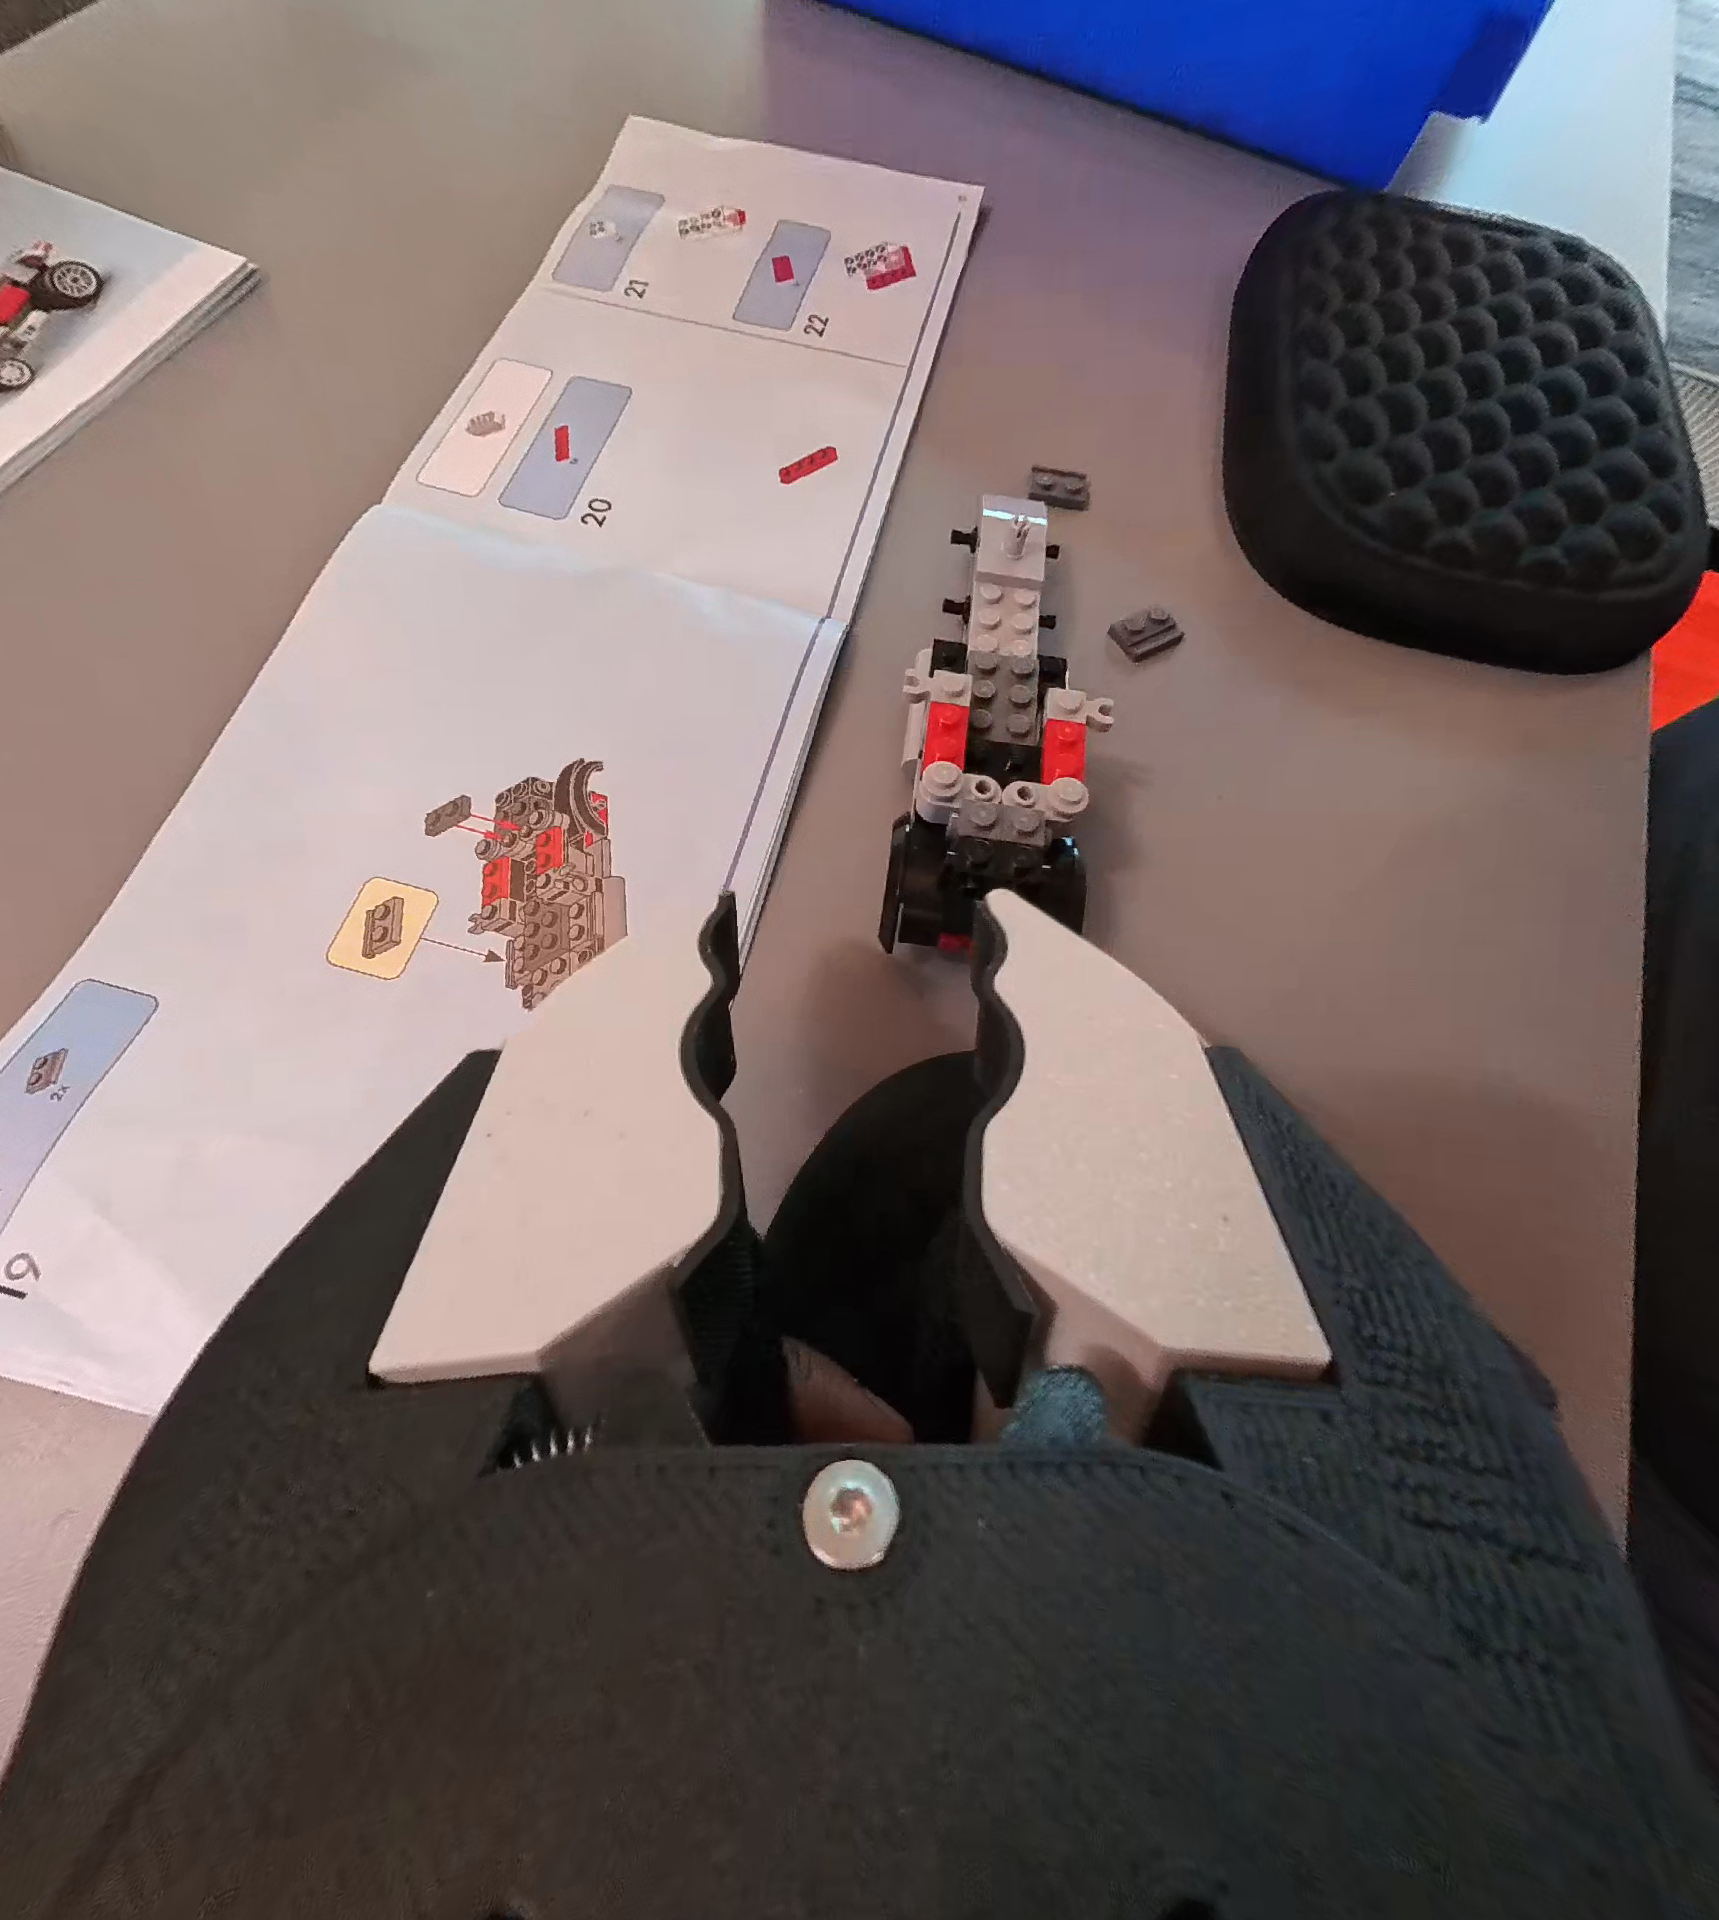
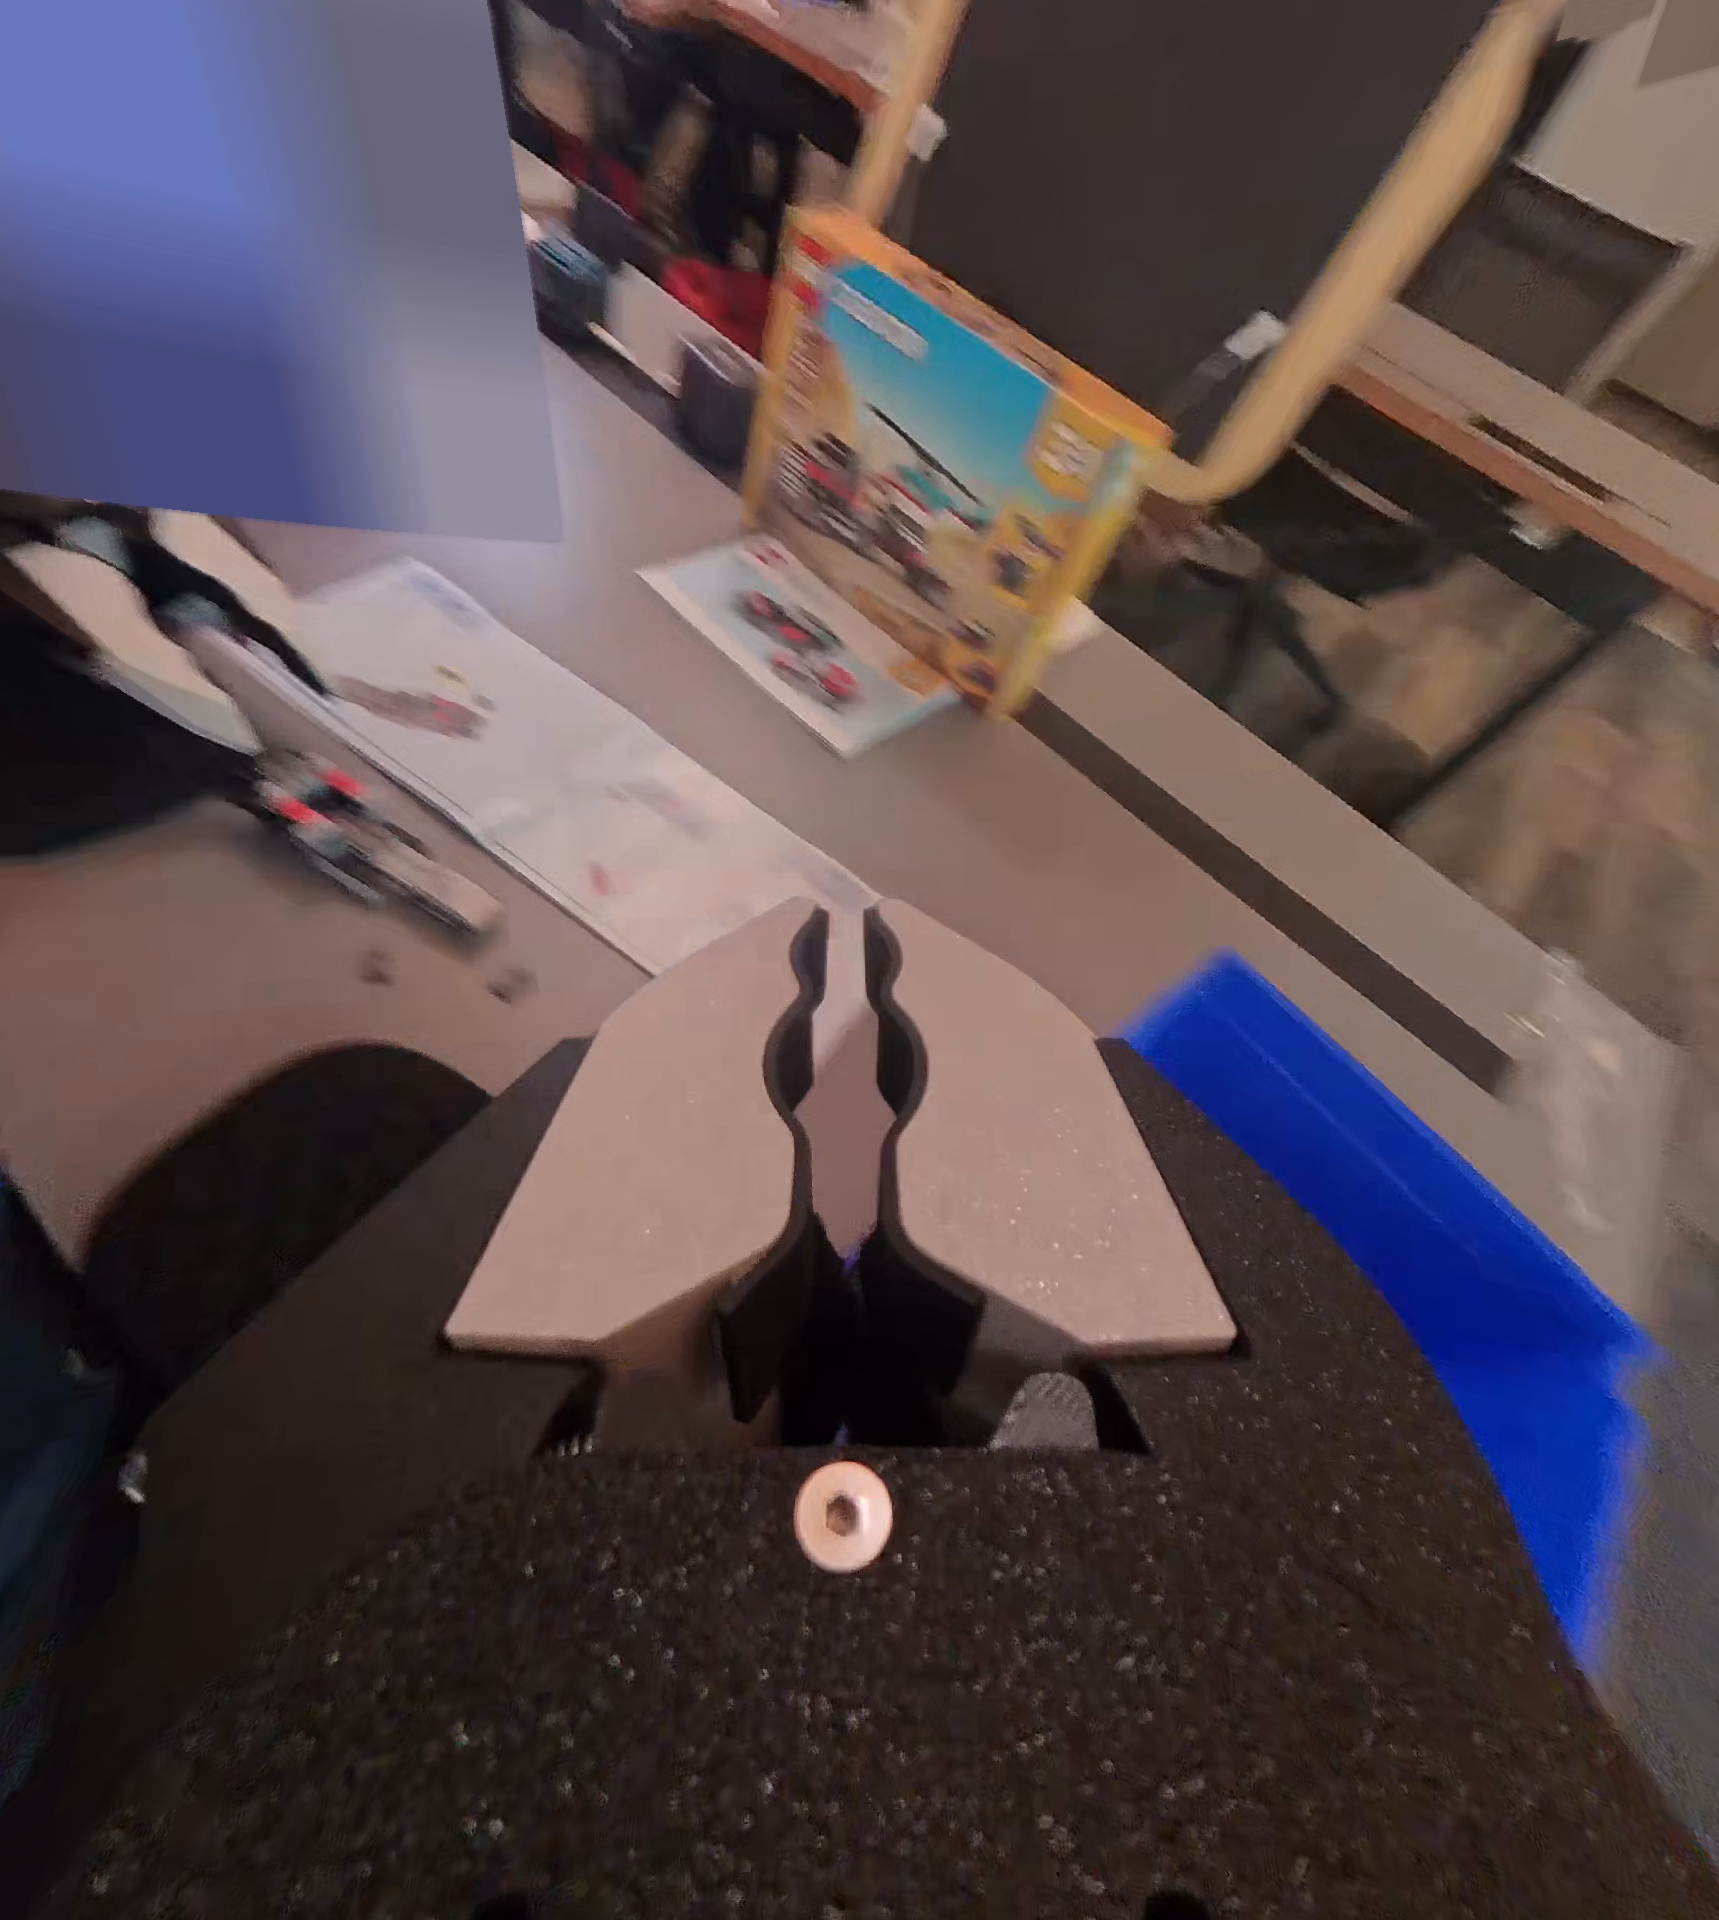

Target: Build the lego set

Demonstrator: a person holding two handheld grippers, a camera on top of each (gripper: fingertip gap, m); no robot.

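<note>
A black honeycomb-textured pad (image 1: pixel 1468 426) lies near the edge of a grey table (image 1: pixel 1354 987), with a blue bin (image 1: pixel 1250 73) beyond it; a chair (image 2: pixel 1354 499) stands across the room.

Bare desk (image 1: pixel 1354 987) beside the model

Grey surface lies open right of the lego model (image 1: pixel 1000 727); the open booklet (image 1: pixel 522 727) flanks its left, two loose dark plates (image 1: pixel 1146 630) sit near its far end, and a black pad (image 1: pixel 1457 426) occupies the desk's edge.

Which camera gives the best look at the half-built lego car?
The left wrist view: the half-built lego car sits sharp and near, just beyond the open left gripper. The right wrist view shows it small and motion-blurred at left.
</note>
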